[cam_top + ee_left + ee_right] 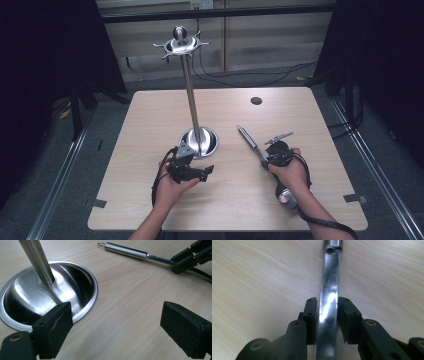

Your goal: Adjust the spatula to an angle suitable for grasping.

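Two hands come in from the bottom of the high view, and each one holds one gripper. By the right wrist lies a round shiny end piece [287, 198]; it looks like the far end of the tool, but the hand covers the join, so I cannot be sure.

Next comes the right gripper [265, 159]. Its jaws are narrow, with the thin flat part of a long metal tool [328, 307] between them. The right gripper view shows the left pad against the metal. The right pad looks like it touches too, though a thin dark line there makes it hard to tell. This tool is silver and shiny. It has a flat bright stem, then a thicker round handle with a small ring at the tip. It lies flat on the desk [150, 125], a bit right of the middle, pointing away and to the left.

Near it, the left gripper [206, 171] has its jaws wide apart with nothing in them. It sits just beside the round base [82, 287] of one tall metal stand [190, 95]. That base is a shiny dome with a flat rim. A thin pole goes up from it to a top plate with little hooks.

Bare wood lies open all around, with lots of room to the edges. One small dark hole [256, 100] sits near the far edge.
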`<state>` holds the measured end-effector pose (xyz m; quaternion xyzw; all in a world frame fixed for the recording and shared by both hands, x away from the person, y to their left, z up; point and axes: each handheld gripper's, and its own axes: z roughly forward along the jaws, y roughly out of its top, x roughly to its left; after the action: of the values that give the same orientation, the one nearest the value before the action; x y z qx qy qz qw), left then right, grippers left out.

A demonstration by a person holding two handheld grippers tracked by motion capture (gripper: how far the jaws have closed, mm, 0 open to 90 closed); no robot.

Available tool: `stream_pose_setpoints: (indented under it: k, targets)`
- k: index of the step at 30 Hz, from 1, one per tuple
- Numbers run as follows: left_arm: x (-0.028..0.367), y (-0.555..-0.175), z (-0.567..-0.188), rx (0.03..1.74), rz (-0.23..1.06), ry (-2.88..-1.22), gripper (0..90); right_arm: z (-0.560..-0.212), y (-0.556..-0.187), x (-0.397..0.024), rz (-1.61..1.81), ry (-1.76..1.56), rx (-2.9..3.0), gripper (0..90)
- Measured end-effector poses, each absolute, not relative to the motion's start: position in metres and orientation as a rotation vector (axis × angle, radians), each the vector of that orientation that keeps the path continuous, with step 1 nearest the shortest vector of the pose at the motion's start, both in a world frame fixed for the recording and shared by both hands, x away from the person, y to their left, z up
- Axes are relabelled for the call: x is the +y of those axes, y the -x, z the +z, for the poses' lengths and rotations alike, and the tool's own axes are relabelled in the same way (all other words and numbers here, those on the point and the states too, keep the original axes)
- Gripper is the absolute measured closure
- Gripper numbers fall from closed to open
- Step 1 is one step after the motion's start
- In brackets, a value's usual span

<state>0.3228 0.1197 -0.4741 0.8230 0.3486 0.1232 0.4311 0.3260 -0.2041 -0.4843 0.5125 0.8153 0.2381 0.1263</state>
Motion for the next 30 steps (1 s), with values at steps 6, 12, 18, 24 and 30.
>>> stream_pose_setpoints:
  k: [6,12,18,24,30]
  targets:
    - [0.119,-0.323,-0.475,0.861,0.301,-2.061,10.7,-0.487,-0.337,-0.207,0.759,-1.488,2.367,69.5]
    - [0.118,-0.323,-0.476,0.866,0.296,-2.052,10.7,-0.485,-0.342,-0.204,0.710,-1.514,2.361,74.1]
    - [0.115,-0.322,-0.476,0.854,0.277,-2.051,10.7,-0.485,-0.342,-0.206,0.736,-1.552,2.350,75.3]
    - [0.112,-0.321,-0.475,0.837,0.271,-2.031,10.7,-0.474,-0.335,-0.215,0.879,-1.552,2.261,75.7]
    - [0.104,-0.319,-0.473,0.829,0.237,-1.998,10.8,-0.458,-0.327,-0.224,1.049,-1.523,2.176,75.8]
